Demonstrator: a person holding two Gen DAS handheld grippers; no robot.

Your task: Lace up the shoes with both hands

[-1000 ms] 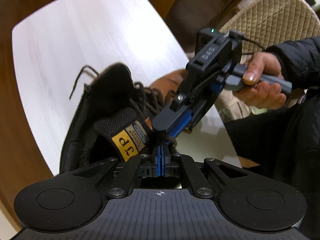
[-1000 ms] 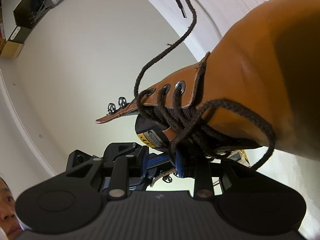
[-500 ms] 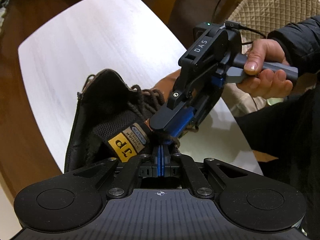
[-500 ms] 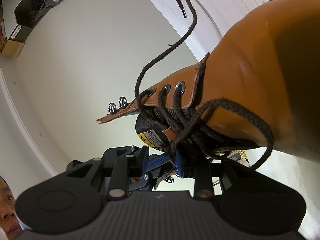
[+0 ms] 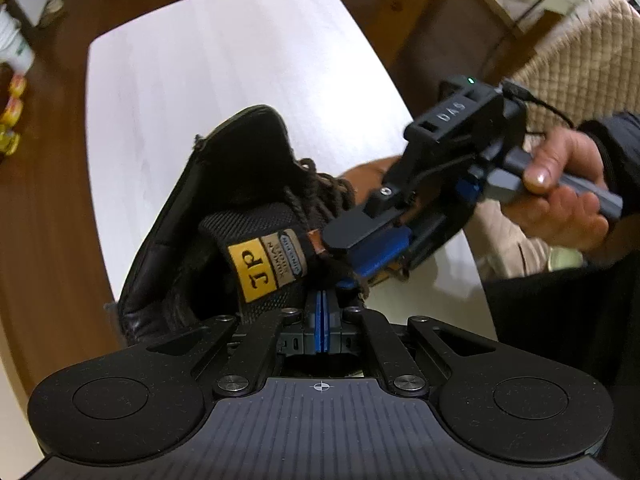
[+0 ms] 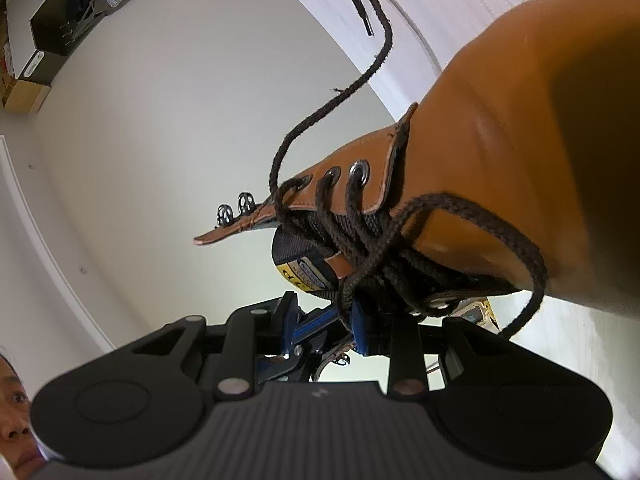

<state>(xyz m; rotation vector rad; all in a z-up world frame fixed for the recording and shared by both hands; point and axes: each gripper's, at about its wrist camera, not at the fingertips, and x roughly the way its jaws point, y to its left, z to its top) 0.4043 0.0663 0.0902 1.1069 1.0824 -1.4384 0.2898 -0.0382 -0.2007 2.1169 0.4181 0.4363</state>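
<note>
The white tabletop [image 5: 224, 64] lay mostly bare, its far corners clear. Near its right edge sat the tan boot [image 5: 224, 216], mouth gaping, tongue label up. The left gripper [image 5: 323, 312] hung over that mouth, jaws pressed together. The right gripper [image 5: 372, 248] came in low from the side, jaws apart, dark lace [image 6: 384, 256] running down between them.
</note>
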